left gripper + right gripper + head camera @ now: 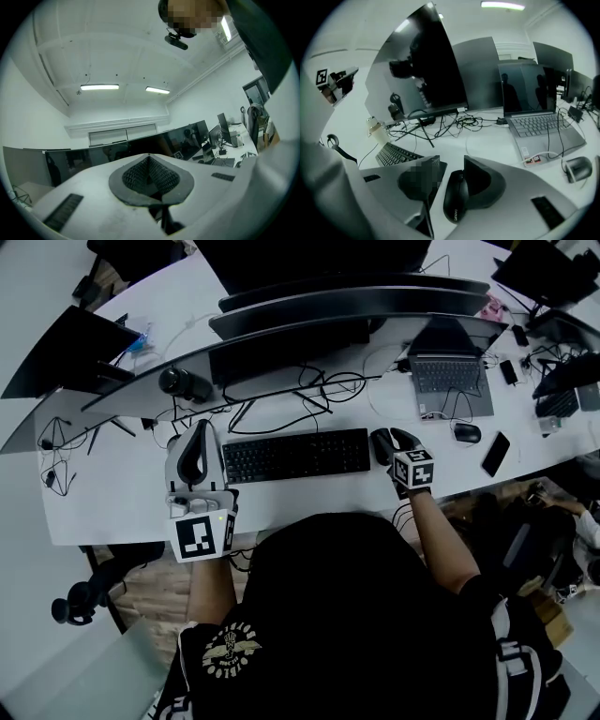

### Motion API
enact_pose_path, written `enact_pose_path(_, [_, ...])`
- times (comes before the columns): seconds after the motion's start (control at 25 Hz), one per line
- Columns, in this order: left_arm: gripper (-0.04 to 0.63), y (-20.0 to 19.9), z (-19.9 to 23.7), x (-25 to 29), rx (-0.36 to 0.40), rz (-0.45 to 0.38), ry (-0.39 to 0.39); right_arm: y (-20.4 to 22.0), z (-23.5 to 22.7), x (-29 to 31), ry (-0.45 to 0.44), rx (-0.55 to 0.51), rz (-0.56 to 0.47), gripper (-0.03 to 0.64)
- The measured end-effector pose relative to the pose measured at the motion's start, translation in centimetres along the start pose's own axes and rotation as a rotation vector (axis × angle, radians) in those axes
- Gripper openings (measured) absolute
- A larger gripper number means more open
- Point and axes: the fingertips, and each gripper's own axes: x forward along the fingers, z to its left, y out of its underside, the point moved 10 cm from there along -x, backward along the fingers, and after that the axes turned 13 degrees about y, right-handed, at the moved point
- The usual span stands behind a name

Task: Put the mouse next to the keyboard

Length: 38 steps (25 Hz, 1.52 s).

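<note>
The black keyboard [295, 456] [396, 154] lies on the white desk [122, 493] in front of me. My right gripper [392, 441] [451, 162] hangs just past the keyboard's right end, angled downward, with its jaws shut on the black mouse [381, 444] [456, 201]. The mouse sits tilted between the two pads, a little above the desk. At the keyboard's left end my left gripper [201, 429] [149, 157] points level, its pads closed together with nothing between them.
An open grey laptop [452, 376] [543, 126] stands at the right, with a second mouse [467, 433] [577, 168] and a phone [495, 454] beside it. Tangled cables [309, 395] lie behind the keyboard under curved monitors [347, 301].
</note>
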Motion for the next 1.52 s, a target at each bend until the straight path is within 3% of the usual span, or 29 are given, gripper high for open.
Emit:
enact_pose_path(0.28, [0.001,0.0,0.1,-1.2,-0.046,-0.035,-0.041,-2.5,1.8,-3.4,-0.011,-0.075,-0.179,0.006])
enact_pose_path(0.6, [0.000,0.6,-0.1,-1.3,-0.046,-0.047,-0.014,-5.3,3.6,-6.8,-0.041,-0.144,-0.326,0.002])
enact_pose_path(1.04, [0.000,0.9,0.4,-2.2,-0.182,-0.159,-0.006,-11.3,5.3,-13.2,-0.076,-0.167,-0.523,0.002])
enact_pose_path(1.28, [0.002,0.6,-0.2,-2.3,-0.123,-0.118,0.044,-15.2,6.1,-17.3,-0.096,-0.182,-0.624,0.001])
enact_pose_path(1.52, [0.002,0.0,-0.7,-2.2,-0.109,-0.137,0.074,-17.2,6.9,-20.3,-0.129,-0.200,-0.708,0.000])
